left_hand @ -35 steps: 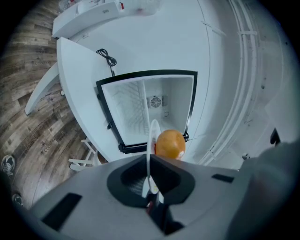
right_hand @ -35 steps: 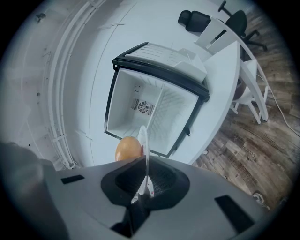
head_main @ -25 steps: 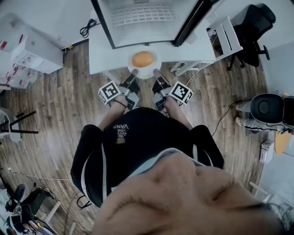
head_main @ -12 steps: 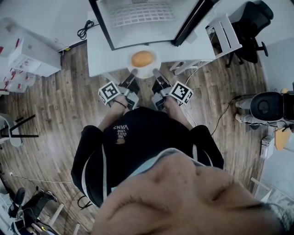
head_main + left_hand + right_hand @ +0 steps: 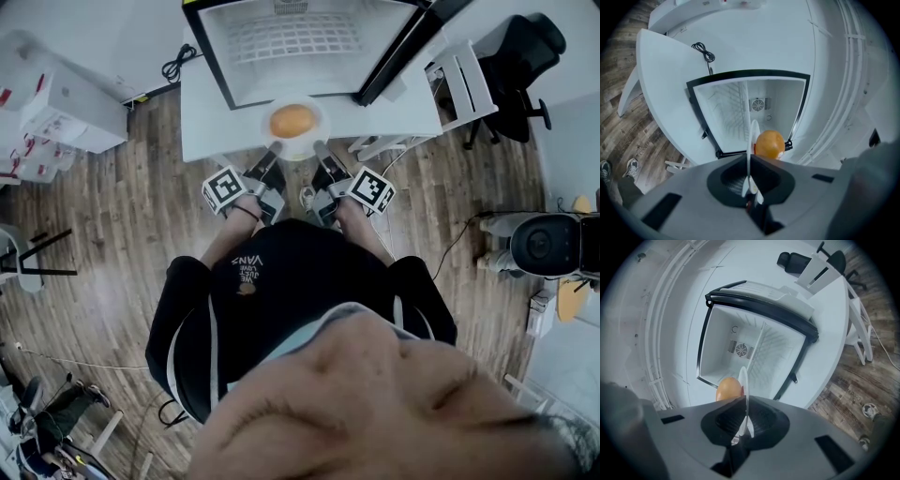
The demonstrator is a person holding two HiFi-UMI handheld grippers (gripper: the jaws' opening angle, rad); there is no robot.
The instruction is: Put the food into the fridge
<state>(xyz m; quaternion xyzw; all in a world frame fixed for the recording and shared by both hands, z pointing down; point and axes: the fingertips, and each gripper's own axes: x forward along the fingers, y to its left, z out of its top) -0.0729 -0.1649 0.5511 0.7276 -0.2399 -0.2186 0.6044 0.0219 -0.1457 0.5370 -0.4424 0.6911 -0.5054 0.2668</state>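
Note:
A round orange piece of food [image 5: 292,120] lies on a white plate [image 5: 309,141], held level just in front of the open fridge [image 5: 291,37]. My left gripper [image 5: 273,151] is shut on the plate's near left rim, and my right gripper [image 5: 320,149] is shut on its near right rim. In the left gripper view the plate [image 5: 751,140] shows edge-on in the left gripper [image 5: 750,186], with the food [image 5: 769,144] just right of it and the white fridge interior [image 5: 740,110] behind. The right gripper view shows the plate [image 5: 743,380] clamped in the right gripper [image 5: 743,427], the food [image 5: 729,389] to its left.
The fridge stands on a white table [image 5: 208,117] with its door [image 5: 405,47] swung open to the right. A white folding chair [image 5: 461,75] and a black office chair [image 5: 520,47] stand at the right. White boxes [image 5: 66,103] sit at the left. A black cable [image 5: 178,58] lies on the table.
Both grippers keep their hold on the plate. The fridge opening sits slightly nearer the plate than a second ago; otherwise little has moved.

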